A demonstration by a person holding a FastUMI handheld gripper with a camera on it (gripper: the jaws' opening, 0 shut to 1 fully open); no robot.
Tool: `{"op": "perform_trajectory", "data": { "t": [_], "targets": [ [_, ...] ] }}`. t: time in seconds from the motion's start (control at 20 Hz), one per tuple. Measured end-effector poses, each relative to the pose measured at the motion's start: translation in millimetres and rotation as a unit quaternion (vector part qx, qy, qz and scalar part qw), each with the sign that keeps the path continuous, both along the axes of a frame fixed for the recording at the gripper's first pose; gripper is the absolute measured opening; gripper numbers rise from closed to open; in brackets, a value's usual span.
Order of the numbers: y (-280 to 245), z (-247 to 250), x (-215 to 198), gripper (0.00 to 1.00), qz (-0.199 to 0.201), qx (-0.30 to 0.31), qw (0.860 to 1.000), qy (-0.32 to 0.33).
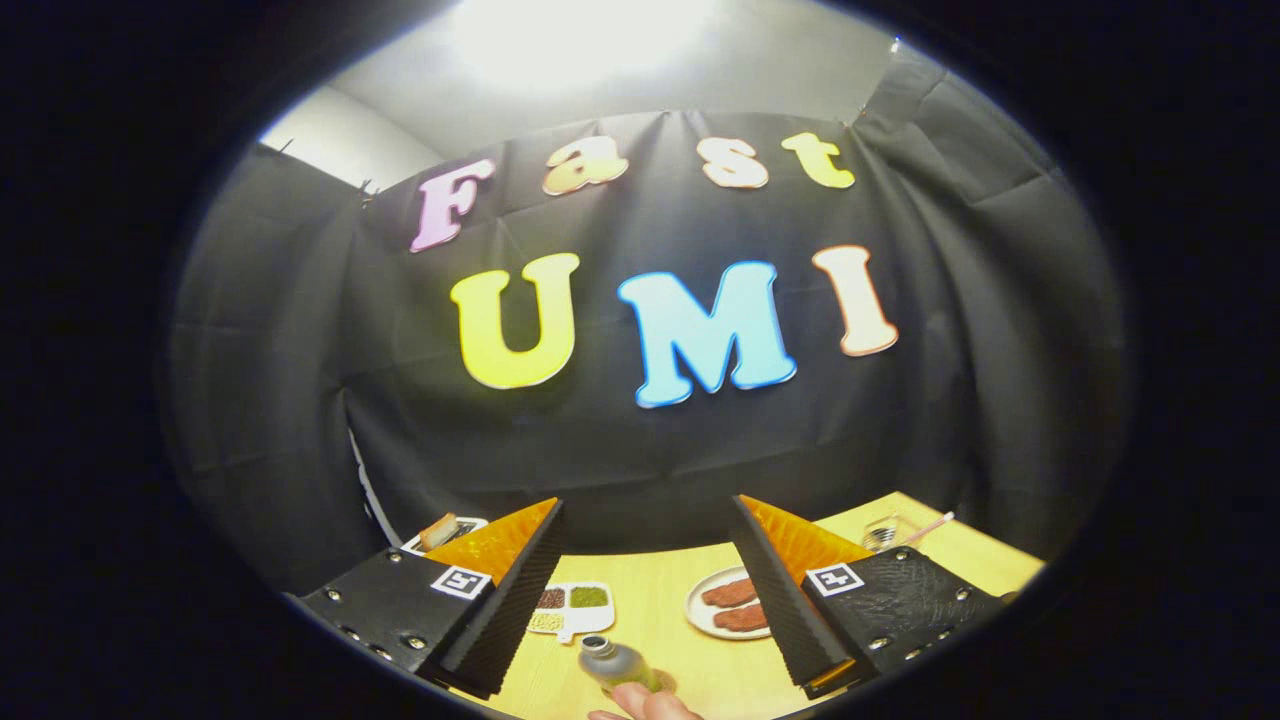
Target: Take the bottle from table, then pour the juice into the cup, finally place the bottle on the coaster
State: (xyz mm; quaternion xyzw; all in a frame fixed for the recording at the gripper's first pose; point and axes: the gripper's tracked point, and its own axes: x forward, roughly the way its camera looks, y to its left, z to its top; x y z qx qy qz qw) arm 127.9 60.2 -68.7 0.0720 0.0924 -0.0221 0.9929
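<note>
Hand-held gripper [645,590] raised above the tabletop [650,620], fingers spread wide apart, grasping nothing. Each finger carries a square black-and-white marker tag; no readable text on either.

Nearest, low between the fingers: bottle [615,663] with a silvery cap and greenish body, standing on the tabletop. A person's hand [650,703] touches its near side at the base. Any label on the bottle is too small to read.

Farther on, beside the left finger: a white divided dish [570,610] with dark, green and pale fillings in separate compartments. Beside the right finger: a white plate [700,600] holding two reddish-brown pieces; the finger covers its right part.

Beyond the left finger: a small white tray [445,532] with a tan item on it, partly hidden. Beyond the right finger, near the tabletop's far corner: a clear glass cup [885,533] with a thin pale stick [930,525] lying just beside it.

Behind everything: the black cloth wall of the booth.
</note>
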Motion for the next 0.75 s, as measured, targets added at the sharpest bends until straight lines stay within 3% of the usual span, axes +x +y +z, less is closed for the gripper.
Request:
{"op": "perform_trajectory", "data": {
  "t": [0.25,0.75],
  "targets": [
    [-50.8,98.6,-11.3,0.99,-0.022,-0.047,0.999,-0.012],
    [-68.3,116.3,-11.1,0.99,0.037,-0.046,0.998,-0.03]
  ]
}}
